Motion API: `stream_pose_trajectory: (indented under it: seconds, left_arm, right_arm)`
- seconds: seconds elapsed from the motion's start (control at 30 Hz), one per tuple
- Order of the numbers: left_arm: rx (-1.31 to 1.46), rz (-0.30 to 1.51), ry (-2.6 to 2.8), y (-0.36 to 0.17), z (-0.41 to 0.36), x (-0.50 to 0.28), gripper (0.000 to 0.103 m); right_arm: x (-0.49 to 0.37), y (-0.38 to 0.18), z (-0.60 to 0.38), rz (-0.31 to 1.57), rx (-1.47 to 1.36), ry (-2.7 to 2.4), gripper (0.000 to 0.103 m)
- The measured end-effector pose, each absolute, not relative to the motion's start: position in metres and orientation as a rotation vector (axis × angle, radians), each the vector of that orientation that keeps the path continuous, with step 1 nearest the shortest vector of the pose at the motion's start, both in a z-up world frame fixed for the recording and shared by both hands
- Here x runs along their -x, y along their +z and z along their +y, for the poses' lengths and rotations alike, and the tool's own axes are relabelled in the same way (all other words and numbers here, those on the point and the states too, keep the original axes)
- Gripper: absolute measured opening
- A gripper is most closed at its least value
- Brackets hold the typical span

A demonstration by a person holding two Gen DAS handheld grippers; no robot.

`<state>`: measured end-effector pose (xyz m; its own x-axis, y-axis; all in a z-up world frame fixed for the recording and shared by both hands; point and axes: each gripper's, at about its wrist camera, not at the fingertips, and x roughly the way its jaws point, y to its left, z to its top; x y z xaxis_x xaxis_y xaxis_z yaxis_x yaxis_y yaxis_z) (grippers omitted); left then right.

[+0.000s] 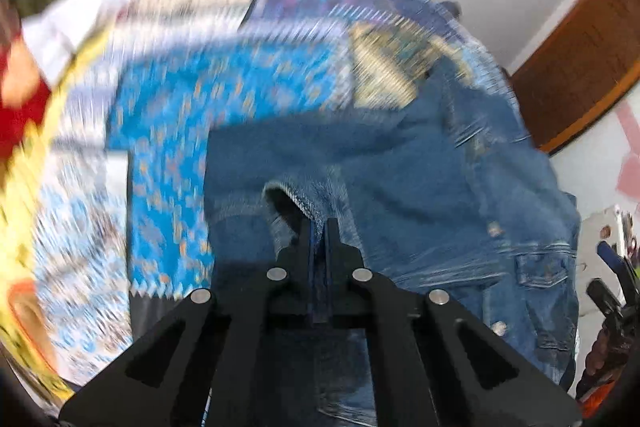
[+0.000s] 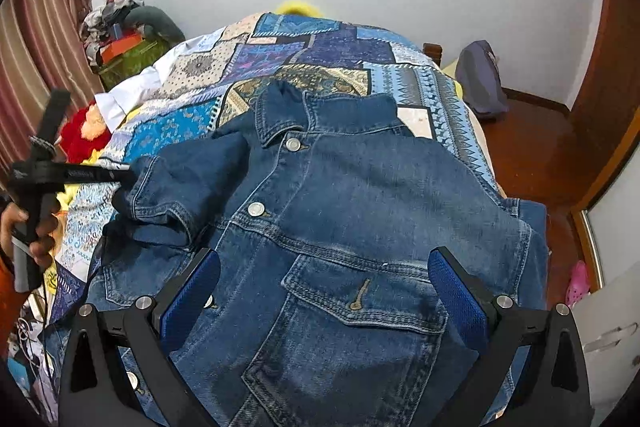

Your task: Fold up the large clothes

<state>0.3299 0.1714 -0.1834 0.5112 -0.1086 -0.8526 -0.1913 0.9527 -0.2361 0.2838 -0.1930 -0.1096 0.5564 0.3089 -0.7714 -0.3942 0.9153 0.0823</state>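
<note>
Left gripper (image 1: 318, 227) clamped on sleeve cuff (image 1: 296, 199) of denim jacket (image 2: 344, 211), jacket spread front-up on patchwork bedspread (image 2: 320, 47), right gripper (image 2: 324, 291) spread wide above chest pocket (image 2: 360, 303), jacket's right edge near bed edge.

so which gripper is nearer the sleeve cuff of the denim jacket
Left. The left gripper is shut on the sleeve cuff itself, at the jacket's left side. The right gripper hangs open above the chest pocket, well away from that cuff.
</note>
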Motion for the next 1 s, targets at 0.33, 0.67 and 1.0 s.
stream_pose_trajectory:
  seconds: [0.33,0.67,1.0]
  left_arm:
    - [0.123,0.871,-0.105,-0.099,0.079,-0.346,0.003]
    - [-0.004,0.864,-0.341,-0.094,-0.056,-0.374,0.003]
    - [-0.159,0.879,-0.472,-0.105,-0.118,-0.348,0.013]
  right_arm:
    - [-0.285,-0.093,-0.229,0.856,0.011,0.380,0.103]
    - [-0.284,-0.065,-0.290,0.819,-0.067,0.294,0.103]
    - [-0.288,-0.056,-0.314,0.861,-0.117,0.296,0.103]
